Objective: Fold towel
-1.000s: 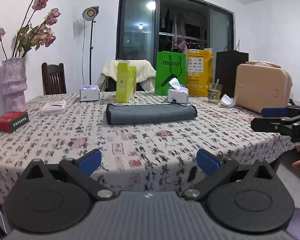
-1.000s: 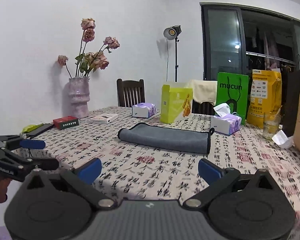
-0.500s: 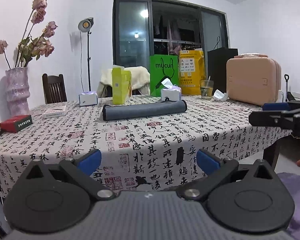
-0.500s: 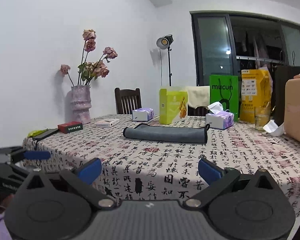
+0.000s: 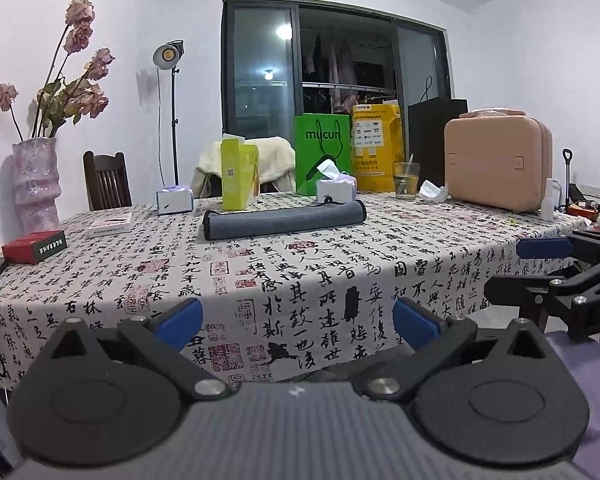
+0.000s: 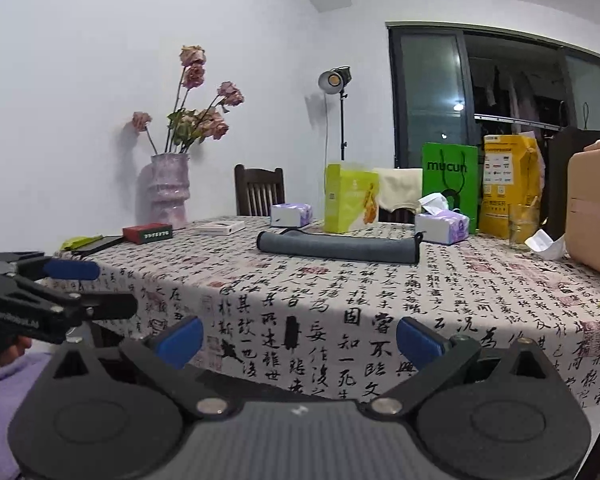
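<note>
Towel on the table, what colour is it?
The towel is dark grey; the left wrist view shows it best.

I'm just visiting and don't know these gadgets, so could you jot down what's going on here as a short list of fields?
towel: grey towel, folded into a long strip, lying flat on the table
left gripper: open, empty, held off the near table edge
right gripper: open, empty, also off the near edge
contact with towel: none
behind towel: yellow-green box, tissue pack, green bag
left side of table: vase of dried roses, red box
right side of table: tan case
</note>
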{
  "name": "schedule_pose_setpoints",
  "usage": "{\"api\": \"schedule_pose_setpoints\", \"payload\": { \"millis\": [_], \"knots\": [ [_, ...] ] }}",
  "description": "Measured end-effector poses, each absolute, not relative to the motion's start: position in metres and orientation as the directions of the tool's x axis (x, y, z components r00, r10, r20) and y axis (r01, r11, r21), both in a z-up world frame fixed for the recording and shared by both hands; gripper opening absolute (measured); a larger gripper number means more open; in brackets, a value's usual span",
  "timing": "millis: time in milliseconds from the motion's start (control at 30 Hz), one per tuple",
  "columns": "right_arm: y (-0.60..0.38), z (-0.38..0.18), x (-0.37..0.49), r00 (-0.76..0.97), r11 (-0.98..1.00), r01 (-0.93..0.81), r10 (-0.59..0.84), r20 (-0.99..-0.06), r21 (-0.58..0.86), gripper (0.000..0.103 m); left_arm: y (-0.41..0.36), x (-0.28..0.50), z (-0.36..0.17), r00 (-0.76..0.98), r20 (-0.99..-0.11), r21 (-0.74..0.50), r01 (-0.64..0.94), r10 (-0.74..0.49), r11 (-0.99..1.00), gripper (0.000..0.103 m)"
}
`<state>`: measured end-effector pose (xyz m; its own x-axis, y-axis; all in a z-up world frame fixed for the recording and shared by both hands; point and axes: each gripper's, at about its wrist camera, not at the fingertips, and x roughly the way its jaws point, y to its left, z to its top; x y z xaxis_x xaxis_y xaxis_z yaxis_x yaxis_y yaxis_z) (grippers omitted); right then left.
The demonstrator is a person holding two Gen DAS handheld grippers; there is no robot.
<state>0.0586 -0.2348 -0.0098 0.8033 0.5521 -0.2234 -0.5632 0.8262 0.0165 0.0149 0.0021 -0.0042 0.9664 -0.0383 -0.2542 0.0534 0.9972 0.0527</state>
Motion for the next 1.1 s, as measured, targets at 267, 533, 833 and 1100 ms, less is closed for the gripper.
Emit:
{"api": "schedule_pose_setpoints", "payload": {
  "millis": [267,533,833,1100],
  "knots": [
    [-0.2333,-0.0109,0.0577,0.798,0.820,-0.572,0.561,-0.220,0.013,0.103,0.0034,0.0151,-0.0035,0.969,-0.246,0.056,0.054,-0.039,0.997,0.103],
    [-0.2347,-0.0105,0.0584,0.803,0.824,-0.566,0.555,-0.217,0.013,0.103,0.0035,0.0157,-0.0030,0.969,-0.245,0.056,0.051,-0.036,0.997,0.103],
    [-0.2368,-0.0099,0.0600,0.812,0.833,-0.554,0.542,-0.214,0.007,0.103,0.0034,0.0157,-0.0031,0.969,-0.245,0.056,0.052,-0.036,0.997,0.103],
    [-0.2385,-0.0098,0.0606,0.819,0.839,-0.544,0.533,-0.211,0.011,0.103,0.0032,0.0155,-0.0031,0.969,-0.245,0.056,0.051,-0.036,0.997,0.103]
  ]
}}
